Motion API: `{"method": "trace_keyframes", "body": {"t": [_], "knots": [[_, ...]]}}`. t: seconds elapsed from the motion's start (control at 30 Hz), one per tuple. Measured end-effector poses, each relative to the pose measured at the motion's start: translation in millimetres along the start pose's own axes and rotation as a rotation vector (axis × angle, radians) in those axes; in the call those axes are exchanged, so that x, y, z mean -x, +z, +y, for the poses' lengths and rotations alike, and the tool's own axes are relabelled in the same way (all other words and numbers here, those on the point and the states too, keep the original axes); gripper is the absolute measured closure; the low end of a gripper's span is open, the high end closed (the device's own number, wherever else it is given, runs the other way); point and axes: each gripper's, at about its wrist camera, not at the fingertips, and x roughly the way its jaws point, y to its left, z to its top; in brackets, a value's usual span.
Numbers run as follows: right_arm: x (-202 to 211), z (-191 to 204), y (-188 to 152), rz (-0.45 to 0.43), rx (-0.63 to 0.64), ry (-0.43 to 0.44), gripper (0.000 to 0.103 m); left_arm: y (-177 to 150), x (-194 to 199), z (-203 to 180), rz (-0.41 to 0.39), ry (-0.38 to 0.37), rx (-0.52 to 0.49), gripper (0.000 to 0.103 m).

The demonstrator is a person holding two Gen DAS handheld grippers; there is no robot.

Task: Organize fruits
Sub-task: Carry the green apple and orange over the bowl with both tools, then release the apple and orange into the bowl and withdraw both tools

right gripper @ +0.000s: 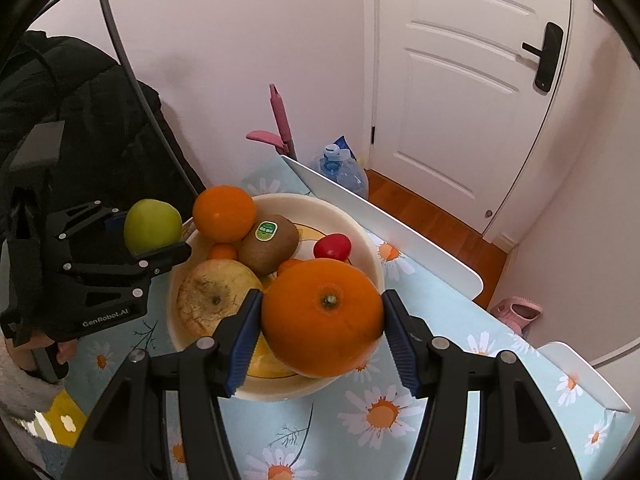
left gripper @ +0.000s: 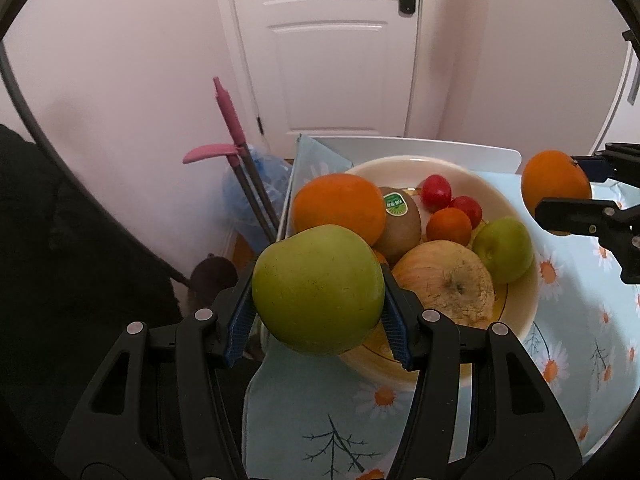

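While the left gripper [left gripper: 318, 312] presses its blue pads on a green apple [left gripper: 318, 288], the right gripper [right gripper: 322, 332] is closed around an orange [right gripper: 322, 318]. Both fruits hang above the near rim of the cream bowl [right gripper: 360, 236], which holds a kiwi [right gripper: 270, 242], another orange [right gripper: 224, 213] and more fruit.

Seen from the left wrist: bowl [left gripper: 516, 312] on the tabletop [left gripper: 580, 320]. In the bowl, orange [left gripper: 340, 206] at 10 o'clock, kiwi [left gripper: 400, 224] just right of it, two tomatoes [left gripper: 437, 191] at 12, small green apple [left gripper: 505, 248] at 3, big apple [left gripper: 448, 280] at 6. Held over the bowl's 8 o'clock rim in the left tool [left gripper: 318, 322], another apple [left gripper: 316, 288]. Well off at 2, second orange [left gripper: 556, 184] in the right tool [left gripper: 576, 192].
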Motion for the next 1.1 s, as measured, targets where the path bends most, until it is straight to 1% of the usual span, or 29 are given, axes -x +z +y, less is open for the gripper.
{"method": "trace_keyframes", "body": {"t": [0.1,0.17,0.23,0.27,0.33,0.4,0.43,0.53,0.7,0.8,1.0,1.1], "knots": [[-4.5,-2.1,0.6,0.004,-0.008,0.000,0.048,-1.6,-4.2,4.9,0.009,-0.042,0.027,0.042],[-6.1,-2.8,0.9,0.003,-0.011,0.003,0.048,-1.5,-7.1,6.3,0.013,-0.055,0.042,0.042],[-6.6,-2.6,1.2,0.004,-0.011,0.004,0.048,-2.1,-7.1,7.4,0.007,-0.066,0.051,0.038],[-6.9,-2.9,1.2,0.004,-0.012,0.004,0.048,-2.0,-6.0,7.2,0.000,-0.062,0.052,0.034],[-7.1,-2.5,1.7,0.003,-0.012,0.005,0.048,-0.4,-1.1,7.5,-0.020,-0.041,0.051,0.009],[-6.8,-2.3,1.9,0.003,-0.013,0.006,0.048,0.0,6.3,10.1,-0.045,-0.051,0.064,0.001],[-6.9,-2.3,2.0,0.003,-0.012,0.006,0.048,0.1,10.7,12.4,-0.055,-0.056,0.075,0.001],[-5.4,-3.4,2.8,0.001,-0.012,0.008,0.048,-0.5,18.0,14.9,-0.051,-0.058,0.092,0.001],[-3.0,-3.9,6.6,0.000,-0.010,0.013,0.048,-1.1,26.1,14.5,-0.037,-0.020,0.092,0.001],[-2.1,-3.0,9.7,0.001,-0.008,0.021,0.048,-2.2,31.9,10.6,-0.026,0.016,0.084,0.001],[-8.8,-0.1,16.1,0.016,-0.004,0.058,0.048,-3.0,41.7,5.9,-0.034,0.011,0.088,0.001],[-17.1,1.9,19.0,0.023,0.001,0.061,0.048,-3.9,43.6,5.8,-0.037,0.007,0.099,0.001]]}}
